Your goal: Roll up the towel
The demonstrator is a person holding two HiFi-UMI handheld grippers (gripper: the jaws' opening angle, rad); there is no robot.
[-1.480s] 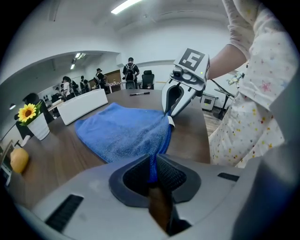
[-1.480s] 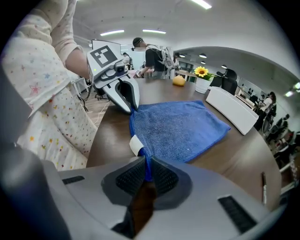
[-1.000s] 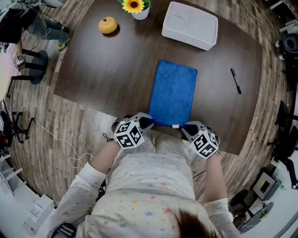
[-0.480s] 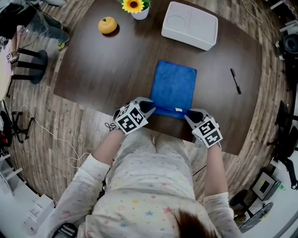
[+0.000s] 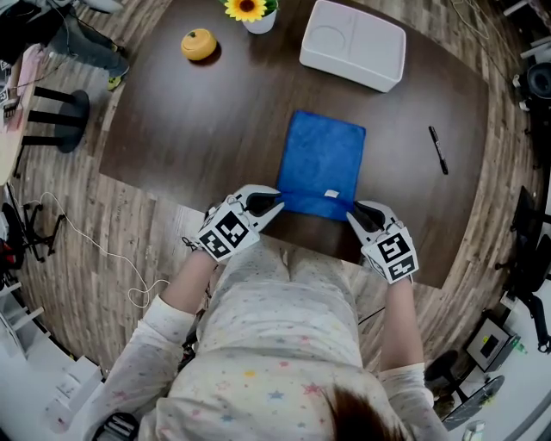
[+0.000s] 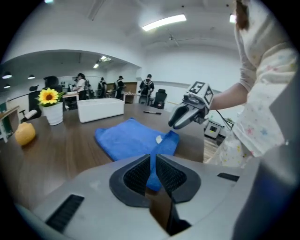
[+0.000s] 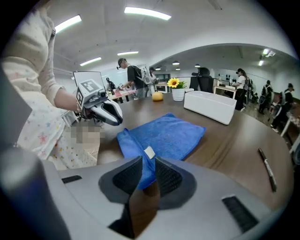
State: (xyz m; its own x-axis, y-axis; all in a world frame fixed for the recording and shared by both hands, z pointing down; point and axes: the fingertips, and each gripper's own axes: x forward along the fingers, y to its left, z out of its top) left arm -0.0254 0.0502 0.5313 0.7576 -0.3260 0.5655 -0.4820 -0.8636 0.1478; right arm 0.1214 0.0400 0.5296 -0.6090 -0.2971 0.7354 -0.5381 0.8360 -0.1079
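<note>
A blue towel (image 5: pixel 323 159) lies flat on the dark table (image 5: pixel 189 129), its near edge lifted and folded over onto itself. My left gripper (image 5: pixel 274 205) is shut on the towel's near left corner, and blue cloth (image 6: pixel 126 140) shows between its pads in the left gripper view. My right gripper (image 5: pixel 353 211) is shut on the near right corner, beside the white label (image 5: pixel 331 194). In the right gripper view the towel (image 7: pixel 168 133) runs into the narrow gap of the jaws, and the left gripper (image 7: pixel 115 119) is at the left. The right gripper (image 6: pixel 176 123) shows in the left gripper view.
A white tray (image 5: pixel 353 45) stands at the far side of the table, with a sunflower pot (image 5: pixel 250 13) and a yellow fruit (image 5: pixel 199 43) to its left. A black pen (image 5: pixel 438 149) lies right of the towel. The table's near edge is just behind the grippers.
Both grippers have moved away from the person and up a little, carrying the towel's near edge over the rest of the cloth. The visible towel is shorter now.
</note>
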